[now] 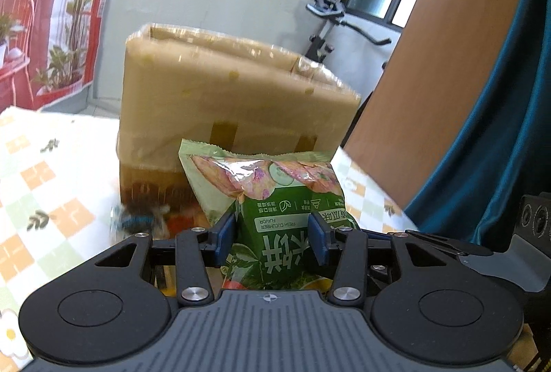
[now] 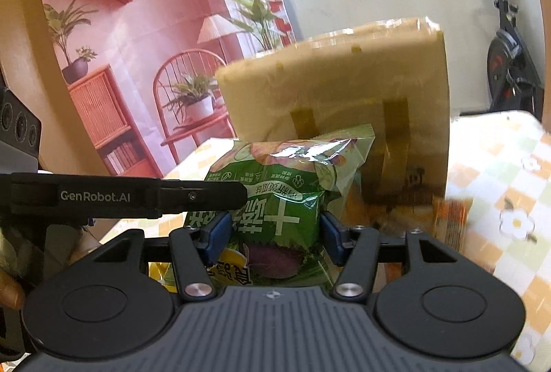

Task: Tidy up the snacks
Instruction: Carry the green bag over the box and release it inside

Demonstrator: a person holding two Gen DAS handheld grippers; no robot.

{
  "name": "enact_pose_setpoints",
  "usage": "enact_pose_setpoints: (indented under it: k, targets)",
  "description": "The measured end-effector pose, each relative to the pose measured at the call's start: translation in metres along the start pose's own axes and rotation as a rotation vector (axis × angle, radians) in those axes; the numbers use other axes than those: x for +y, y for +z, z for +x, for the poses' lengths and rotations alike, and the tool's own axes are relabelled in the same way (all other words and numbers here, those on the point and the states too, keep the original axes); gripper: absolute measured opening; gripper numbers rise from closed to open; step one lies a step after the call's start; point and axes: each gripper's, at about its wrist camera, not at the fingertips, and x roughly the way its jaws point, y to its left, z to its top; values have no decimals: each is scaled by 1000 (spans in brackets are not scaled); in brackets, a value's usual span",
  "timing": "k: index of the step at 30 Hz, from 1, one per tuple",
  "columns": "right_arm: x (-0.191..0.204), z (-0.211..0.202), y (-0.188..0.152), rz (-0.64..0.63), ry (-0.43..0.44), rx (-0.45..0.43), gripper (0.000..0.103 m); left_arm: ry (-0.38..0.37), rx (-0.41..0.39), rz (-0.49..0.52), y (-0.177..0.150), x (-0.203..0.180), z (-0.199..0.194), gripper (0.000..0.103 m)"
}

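Observation:
My left gripper (image 1: 272,236) is shut on a green cucumber-flavour snack packet (image 1: 268,199), its blue pads pressing both sides. My right gripper (image 2: 273,234) is shut on a second green snack packet (image 2: 286,186) the same way. Both packets are held above the table in front of a tall tan cardboard box (image 1: 234,96), which also shows in the right wrist view (image 2: 344,96). The box is wrapped in clear film. The left gripper's black arm (image 2: 127,196) crosses the right wrist view at the left. Other snack wrappers lie blurred at the box's foot (image 1: 137,220).
The table wears a checked orange, green and white cloth (image 1: 51,199). An orange packet (image 2: 451,220) lies right of the box. A brown board (image 1: 430,62) and teal curtain (image 1: 499,131) stand at the right. An exercise bike (image 2: 509,62) stands behind the table.

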Motion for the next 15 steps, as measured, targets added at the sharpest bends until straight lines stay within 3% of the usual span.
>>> enact_pose_setpoints:
  k: [15]
  targets:
    - [4,-5,53,-65,21,-111,58,-11,-106,51,53,-15,-8,49]
